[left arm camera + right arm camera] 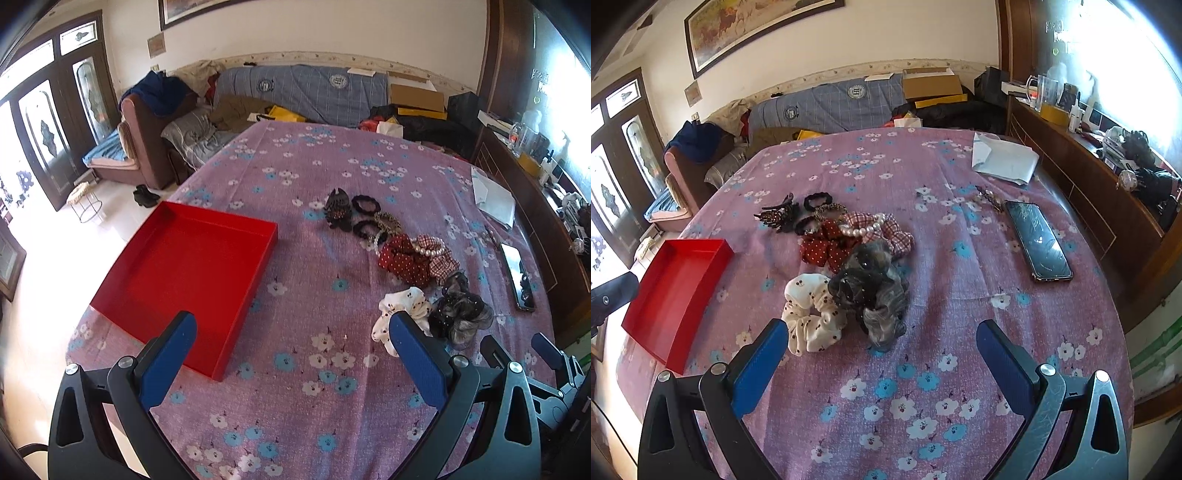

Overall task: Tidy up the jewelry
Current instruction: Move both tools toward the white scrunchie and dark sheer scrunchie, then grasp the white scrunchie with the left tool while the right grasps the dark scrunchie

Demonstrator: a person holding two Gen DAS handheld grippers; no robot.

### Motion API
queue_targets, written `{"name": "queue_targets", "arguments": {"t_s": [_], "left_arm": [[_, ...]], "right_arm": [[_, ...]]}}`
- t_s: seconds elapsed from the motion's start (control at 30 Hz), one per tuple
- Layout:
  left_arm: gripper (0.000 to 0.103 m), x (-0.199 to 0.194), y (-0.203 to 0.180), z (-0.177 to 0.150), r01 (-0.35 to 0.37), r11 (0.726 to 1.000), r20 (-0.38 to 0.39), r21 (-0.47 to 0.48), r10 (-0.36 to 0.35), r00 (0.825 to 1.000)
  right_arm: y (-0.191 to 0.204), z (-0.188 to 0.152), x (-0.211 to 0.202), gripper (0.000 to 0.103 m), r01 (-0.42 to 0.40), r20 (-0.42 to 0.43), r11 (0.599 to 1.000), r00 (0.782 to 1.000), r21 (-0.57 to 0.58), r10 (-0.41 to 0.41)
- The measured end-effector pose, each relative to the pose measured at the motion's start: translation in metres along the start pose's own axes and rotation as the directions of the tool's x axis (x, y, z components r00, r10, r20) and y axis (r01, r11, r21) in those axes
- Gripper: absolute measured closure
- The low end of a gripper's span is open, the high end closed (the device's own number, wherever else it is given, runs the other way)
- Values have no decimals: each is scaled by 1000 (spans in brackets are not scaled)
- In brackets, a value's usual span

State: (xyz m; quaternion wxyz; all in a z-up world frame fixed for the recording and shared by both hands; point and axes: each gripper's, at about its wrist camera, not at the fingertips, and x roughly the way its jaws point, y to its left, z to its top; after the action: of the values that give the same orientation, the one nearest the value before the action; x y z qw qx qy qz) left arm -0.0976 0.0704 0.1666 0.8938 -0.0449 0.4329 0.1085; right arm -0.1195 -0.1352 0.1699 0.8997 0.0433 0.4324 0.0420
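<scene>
An empty red tray (155,280) lies on the left of the flowered table; it also shows in the right wrist view (650,325). To its right lies a row of hair accessories: a black claw clip (338,208), black hair ties (365,205), a red dotted scrunchie (400,260), a pearl bracelet (430,249), a white scrunchie (812,314) and a grey scrunchie (877,295). My left gripper (291,332) is open and empty, hovering between tray and pile. My right gripper (882,341) is open and empty, just in front of the white and grey scrunchies.
A phone (1038,240) lies on the table's right side, with a small hair clip (990,199) beside it and white papers (1004,162) behind. A wooden sideboard (1089,192) stands close on the right. A sofa (295,96) sits behind the table.
</scene>
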Motion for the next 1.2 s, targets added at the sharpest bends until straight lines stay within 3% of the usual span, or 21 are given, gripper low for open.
{"name": "queue_targets", "arguments": {"t_s": [0.4, 0.5, 0.57, 0.6, 0.67, 0.87, 1.13, 1.2], "left_arm": [[0, 32, 13, 8, -7, 999, -31, 33, 9, 999], [9, 45, 6, 7, 48, 996, -73, 73, -42, 996], [27, 55, -1, 6, 63, 993, -103, 99, -53, 993], [30, 61, -5, 5, 78, 991, -124, 111, -64, 990], [32, 70, -11, 2, 104, 988, -149, 117, -86, 985], [32, 85, -35, 0, 172, 974, -158, 146, -148, 976], [32, 133, -68, -4, 288, 946, -236, 148, -249, 939], [32, 143, -75, -6, 315, 939, -252, 139, -274, 928]], "right_arm": [[-10, 6, 11, 0, -41, -22, 999, 999, 14, 42], [-11, 8, 20, 6, -59, -40, 998, 997, 7, 59], [-13, 10, 30, 13, -80, -72, 997, 994, 14, 81], [-13, 11, 34, 16, -85, -85, 996, 993, 18, 87], [-15, 12, 40, 21, -103, -100, 994, 989, 26, 105], [-20, 15, 52, 22, -117, -122, 992, 985, 40, 121], [-17, 22, 69, 22, -157, -135, 987, 978, 17, 158], [-17, 24, 75, 28, -159, -142, 987, 977, 8, 158]]}}
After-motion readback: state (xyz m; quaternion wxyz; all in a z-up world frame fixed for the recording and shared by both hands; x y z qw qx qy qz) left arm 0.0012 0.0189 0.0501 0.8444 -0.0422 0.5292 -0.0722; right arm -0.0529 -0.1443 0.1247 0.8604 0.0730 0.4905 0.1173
